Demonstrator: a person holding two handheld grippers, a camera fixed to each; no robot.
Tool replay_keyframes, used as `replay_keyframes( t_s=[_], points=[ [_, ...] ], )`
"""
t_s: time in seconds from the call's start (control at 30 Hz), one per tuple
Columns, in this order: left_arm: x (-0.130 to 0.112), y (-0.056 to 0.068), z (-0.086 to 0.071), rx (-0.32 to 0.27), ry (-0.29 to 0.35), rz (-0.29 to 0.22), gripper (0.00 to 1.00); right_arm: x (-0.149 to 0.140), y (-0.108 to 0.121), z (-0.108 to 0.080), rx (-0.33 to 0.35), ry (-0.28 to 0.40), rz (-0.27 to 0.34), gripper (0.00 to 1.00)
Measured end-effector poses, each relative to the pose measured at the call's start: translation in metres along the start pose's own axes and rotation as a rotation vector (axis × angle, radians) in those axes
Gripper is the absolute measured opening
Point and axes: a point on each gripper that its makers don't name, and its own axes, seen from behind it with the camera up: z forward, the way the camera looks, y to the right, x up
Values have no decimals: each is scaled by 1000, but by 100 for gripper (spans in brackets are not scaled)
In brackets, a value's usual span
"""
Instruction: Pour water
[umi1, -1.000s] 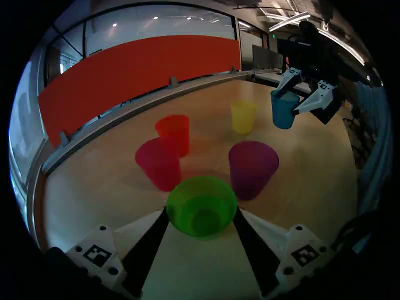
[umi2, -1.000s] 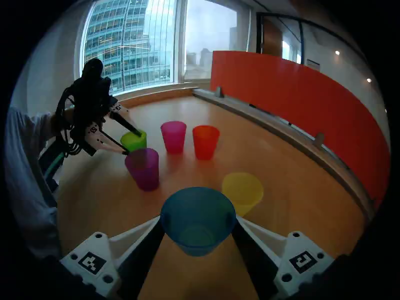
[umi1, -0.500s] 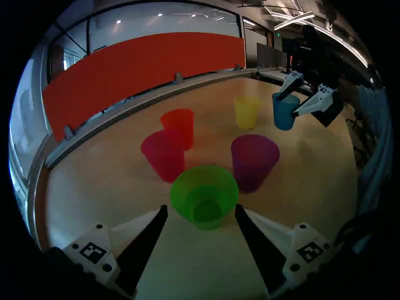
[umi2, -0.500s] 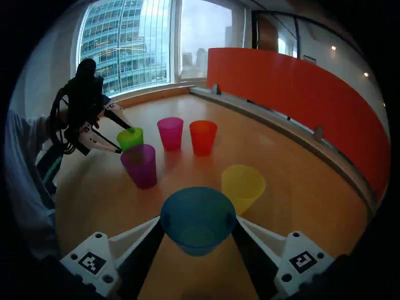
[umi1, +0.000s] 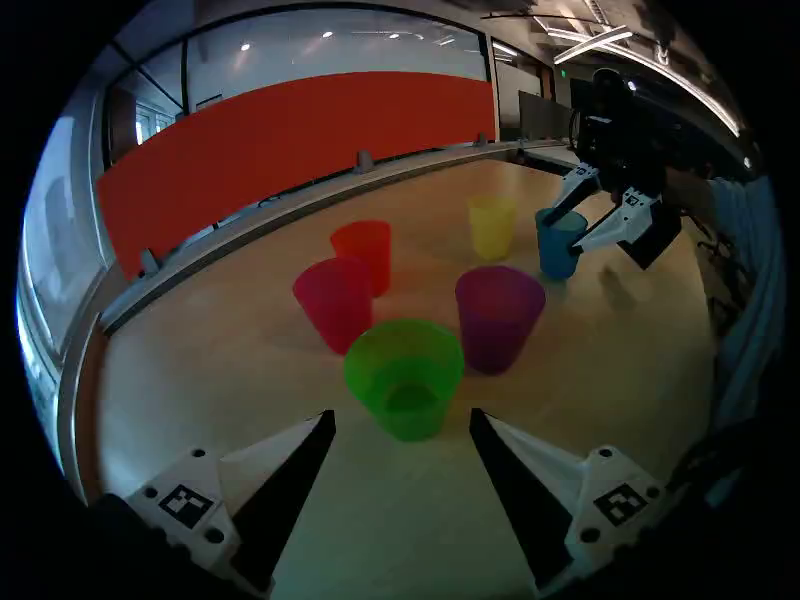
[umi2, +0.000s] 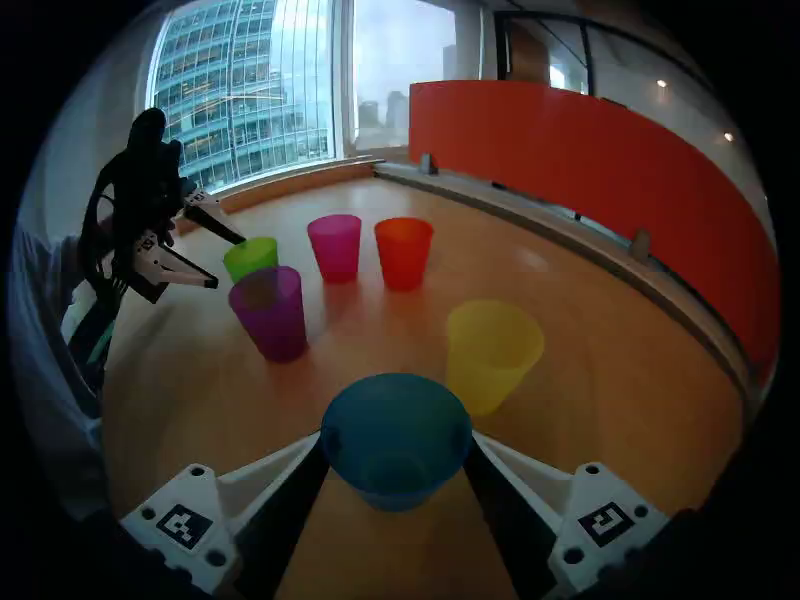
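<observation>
A green cup (umi1: 403, 385) stands upright on the wooden table (umi1: 200, 400), just ahead of my left gripper (umi1: 400, 415). That gripper is open, with both fingers clear of the cup's sides. From the right gripper view, the left gripper (umi2: 228, 262) sits just short of the green cup (umi2: 250, 257). My right gripper (umi2: 396, 440) is shut on a blue cup (umi2: 396, 450), held upright. In the left gripper view the blue cup (umi1: 556, 243) is low at the tabletop beside a yellow cup (umi1: 491, 225), still in the right gripper (umi1: 563, 232).
A purple cup (umi1: 497, 315), a pink cup (umi1: 333, 300) and an orange cup (umi1: 364, 252) stand grouped behind the green one. An orange wall panel (umi1: 300, 140) runs along the table's far edge. A person's sleeve (umi2: 45, 330) is at the left, below large windows (umi2: 250, 90).
My left gripper let go of the green cup and drew back from it. My right gripper lowered the blue cup down to the table near the yellow cup.
</observation>
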Motion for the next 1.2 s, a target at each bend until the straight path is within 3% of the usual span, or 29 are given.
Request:
replay_keyframes(
  t_s=[0.4, 0.7, 1.2],
  points=[
    [-1, 1, -5, 2, 3, -3, 100, -9, 2, 1, -7, -5, 7, 92],
    [1, 2, -9, -1, 13, -23, 100, -14, 2, -3, -24, -16, 21, 100],
    [-2, -6, -42, 77, 59, -75, 100, -23, 1, -41, -94, 33, 32, 100]
  ],
)
